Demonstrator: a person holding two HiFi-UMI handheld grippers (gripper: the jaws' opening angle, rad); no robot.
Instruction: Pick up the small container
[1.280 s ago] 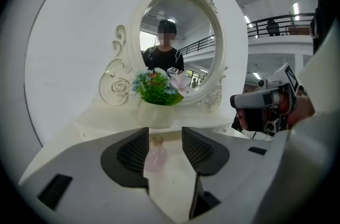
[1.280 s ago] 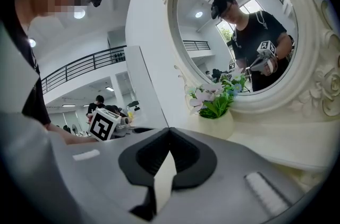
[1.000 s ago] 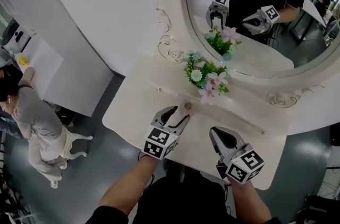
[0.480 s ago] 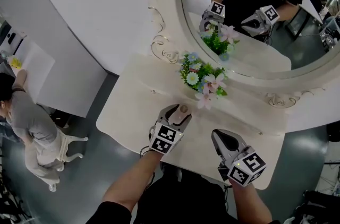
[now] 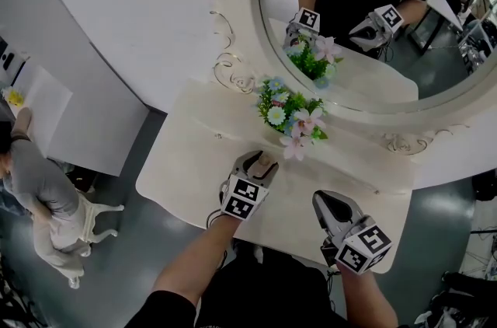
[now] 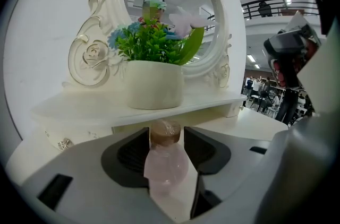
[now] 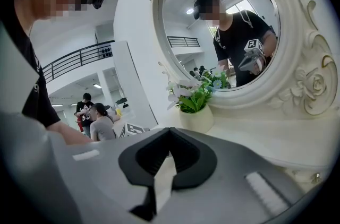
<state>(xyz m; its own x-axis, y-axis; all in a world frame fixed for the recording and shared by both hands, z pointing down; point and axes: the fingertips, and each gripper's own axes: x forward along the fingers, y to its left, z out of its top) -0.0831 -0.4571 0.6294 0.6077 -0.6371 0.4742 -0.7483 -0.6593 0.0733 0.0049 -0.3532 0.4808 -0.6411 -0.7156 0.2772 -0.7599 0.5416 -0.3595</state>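
The small container is a pale pink bottle (image 6: 166, 162) with a brown stopper, standing upright on the cream dressing table (image 5: 190, 155) just in front of its raised shelf. My left gripper (image 6: 166, 135) straddles it, one jaw on each side, with a thin gap still showing on the right. The jaws have just been closing a little with the bottle between them. In the head view the left gripper (image 5: 258, 161) covers most of the bottle (image 5: 265, 160). My right gripper (image 5: 327, 202) hovers over the table's front right, its jaw tips together, with nothing in it (image 7: 169, 132).
A cream pot of artificial flowers (image 5: 289, 116) stands on the shelf right behind the bottle. An oval mirror (image 5: 365, 23) in an ornate frame rises behind it and reflects the person and both grippers. Another person (image 5: 39, 194) stands on the floor at far left.
My left gripper has moved forward and down, so the bottle that stood at its fingertips is now between the jaws. The right gripper has stayed in place.
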